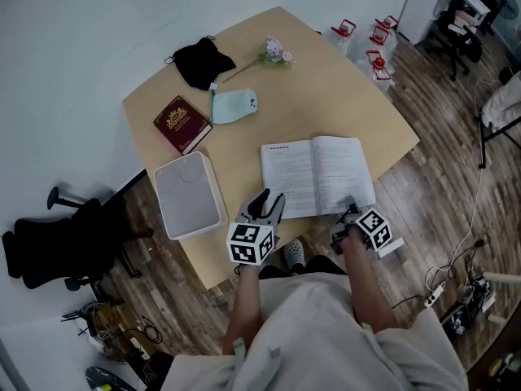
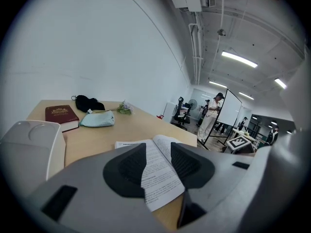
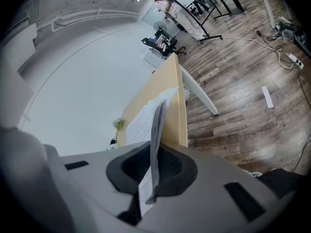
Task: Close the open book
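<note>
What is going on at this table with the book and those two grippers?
A person at the wooden table holds a gripper in each hand at the near edge of the open book. The right gripper is shut on a thin edge of the book's right-hand side, seen edge-on between its jaws. The left gripper is open, its jaws apart over the near part of the left page, gripping nothing. The book is not yet closed.

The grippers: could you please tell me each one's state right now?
Left gripper: open, holding nothing.
Right gripper: shut on the open book, at its right side.
</note>
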